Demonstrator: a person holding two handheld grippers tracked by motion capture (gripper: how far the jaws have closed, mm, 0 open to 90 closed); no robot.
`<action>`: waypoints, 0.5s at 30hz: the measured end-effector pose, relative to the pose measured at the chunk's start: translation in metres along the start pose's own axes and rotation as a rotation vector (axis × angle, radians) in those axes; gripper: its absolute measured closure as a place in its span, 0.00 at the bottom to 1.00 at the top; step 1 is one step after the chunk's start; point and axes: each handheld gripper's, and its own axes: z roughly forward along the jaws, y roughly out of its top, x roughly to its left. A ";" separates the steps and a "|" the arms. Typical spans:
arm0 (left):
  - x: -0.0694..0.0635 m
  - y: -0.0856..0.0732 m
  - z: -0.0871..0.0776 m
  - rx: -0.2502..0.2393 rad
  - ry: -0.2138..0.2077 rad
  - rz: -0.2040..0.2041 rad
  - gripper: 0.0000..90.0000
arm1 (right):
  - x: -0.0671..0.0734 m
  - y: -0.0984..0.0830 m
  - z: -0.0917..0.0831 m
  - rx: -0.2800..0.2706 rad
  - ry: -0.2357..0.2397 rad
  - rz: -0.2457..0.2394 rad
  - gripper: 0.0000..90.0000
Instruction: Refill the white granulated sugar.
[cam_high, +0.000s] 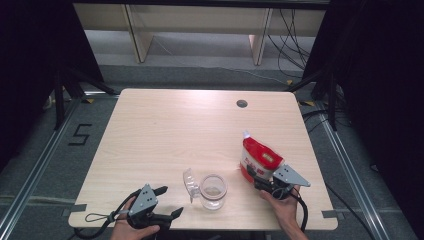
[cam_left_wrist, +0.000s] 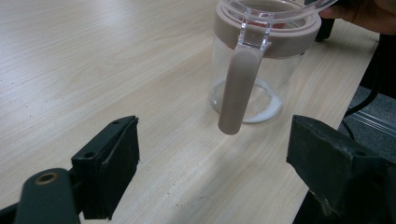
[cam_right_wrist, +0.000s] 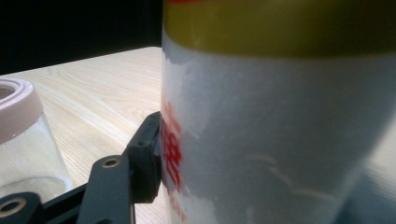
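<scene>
A red and white pouch (cam_high: 259, 159) with a small white spout stands tilted at the table's front right. My right gripper (cam_high: 256, 176) is shut on its lower part. In the right gripper view the left finger (cam_right_wrist: 147, 158) presses on the pouch (cam_right_wrist: 280, 140); the other finger is hidden behind it. A clear glass jar (cam_high: 213, 191) with a beige rim stands front centre, its clear lid (cam_high: 190, 182) flipped open to the left. A little white powder (cam_left_wrist: 261, 109) lies at its bottom. My left gripper (cam_high: 170, 201) rests open at the front left, its jaws wide apart short of the jar's beige handle (cam_left_wrist: 240, 88).
The light wooden table (cam_high: 165, 130) has a round cable hole (cam_high: 242, 103) at the back right. Its front edge runs just under both hands. Cables trail from each gripper, and a dark floor with metal rails surrounds the table.
</scene>
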 end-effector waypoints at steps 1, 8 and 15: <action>0.000 0.000 0.000 0.000 0.000 0.000 0.19 | 0.000 0.000 0.000 0.000 0.000 0.000 0.47; 0.001 0.000 0.000 0.008 -0.001 0.011 0.19 | -0.002 -0.001 0.001 -0.011 0.016 0.013 0.48; 0.000 0.000 0.000 0.003 -0.001 0.004 0.19 | -0.004 -0.001 0.002 -0.008 0.023 0.004 0.49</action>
